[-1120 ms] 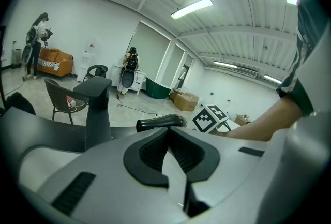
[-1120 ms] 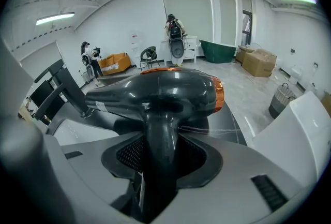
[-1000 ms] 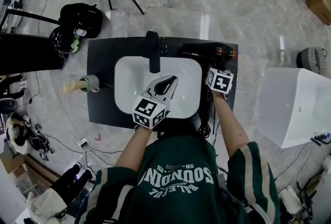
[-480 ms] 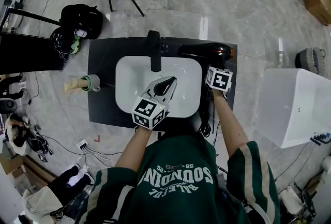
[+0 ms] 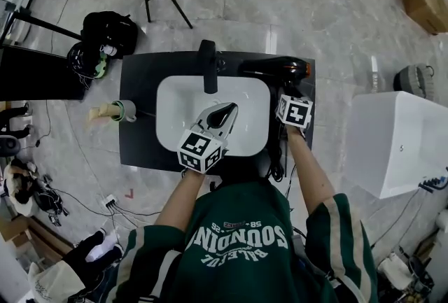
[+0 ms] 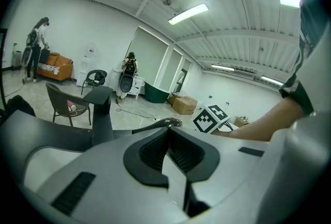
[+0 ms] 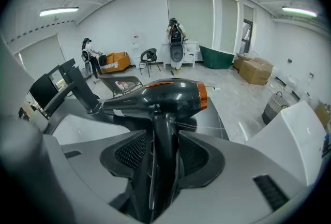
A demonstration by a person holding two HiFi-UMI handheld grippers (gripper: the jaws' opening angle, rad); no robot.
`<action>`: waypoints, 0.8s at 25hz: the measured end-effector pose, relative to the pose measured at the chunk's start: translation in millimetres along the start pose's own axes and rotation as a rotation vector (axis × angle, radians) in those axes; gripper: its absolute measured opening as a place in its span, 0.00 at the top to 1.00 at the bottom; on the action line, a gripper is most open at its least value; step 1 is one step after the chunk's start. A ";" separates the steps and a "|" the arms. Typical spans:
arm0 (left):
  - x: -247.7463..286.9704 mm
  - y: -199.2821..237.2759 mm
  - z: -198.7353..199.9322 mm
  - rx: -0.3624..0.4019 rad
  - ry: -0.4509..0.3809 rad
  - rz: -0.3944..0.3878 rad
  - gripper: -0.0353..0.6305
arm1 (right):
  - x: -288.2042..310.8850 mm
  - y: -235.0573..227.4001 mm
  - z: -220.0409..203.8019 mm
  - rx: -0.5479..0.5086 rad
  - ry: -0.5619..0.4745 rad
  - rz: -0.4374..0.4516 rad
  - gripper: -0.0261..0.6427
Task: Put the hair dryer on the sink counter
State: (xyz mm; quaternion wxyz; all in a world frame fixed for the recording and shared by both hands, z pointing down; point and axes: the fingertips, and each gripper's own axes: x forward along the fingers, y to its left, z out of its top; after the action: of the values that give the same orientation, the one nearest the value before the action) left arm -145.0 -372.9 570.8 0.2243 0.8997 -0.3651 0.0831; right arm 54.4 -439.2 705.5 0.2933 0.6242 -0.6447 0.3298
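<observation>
Lying on your sink counter (image 5: 136,85): 1 hair dryer (image 5: 276,69); right gripper (image 7: 158,140) wide open around its handle (image 7: 155,176), not gripping; left gripper (image 6: 166,132) closed, empty.

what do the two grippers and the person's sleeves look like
The left gripper and the right gripper have pale grey moulded shells, with black ribbed pads lining the jaws. Each carries a white cube with black square markers. The person wears a dark green jersey with cream-striped short sleeves.
</observation>
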 end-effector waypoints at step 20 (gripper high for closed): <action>-55.7 -32.8 14.6 0.062 -0.073 0.006 0.91 | -90.3 46.6 -10.1 -0.171 -0.137 0.101 0.89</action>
State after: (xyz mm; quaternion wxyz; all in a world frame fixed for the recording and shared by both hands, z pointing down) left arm -162.5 -324.4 529.2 0.1824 0.9077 -0.3728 0.0622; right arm 12.0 -375.8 637.5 0.2835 0.5847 -0.7196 0.2447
